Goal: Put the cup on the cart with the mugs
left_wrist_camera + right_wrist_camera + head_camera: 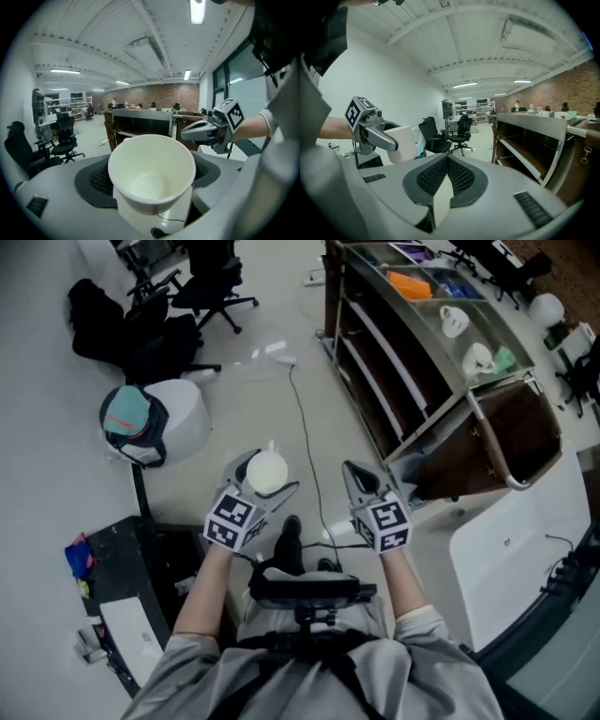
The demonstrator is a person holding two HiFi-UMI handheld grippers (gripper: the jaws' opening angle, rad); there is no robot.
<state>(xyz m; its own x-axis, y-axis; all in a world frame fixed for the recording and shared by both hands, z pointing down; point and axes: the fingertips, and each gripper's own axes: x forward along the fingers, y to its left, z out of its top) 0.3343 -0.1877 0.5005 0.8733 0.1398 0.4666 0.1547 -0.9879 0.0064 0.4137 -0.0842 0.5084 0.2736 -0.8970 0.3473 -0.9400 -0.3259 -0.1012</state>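
**Cup in left jaws, right jaws clenched empty**

Left gripper [265,478] jaws stand wide, grasping the white cup [152,173] by its sides. Right gripper [446,161] jaws are pressed together with nothing between. Cart [375,345] is ahead of both jaws, with mugs [454,322] on its top shelf.

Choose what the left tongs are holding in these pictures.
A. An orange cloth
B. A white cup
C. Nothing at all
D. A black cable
B: in the left gripper view the left tongs are closed on a white cup, which sits between their dark pads with its open mouth facing the camera.
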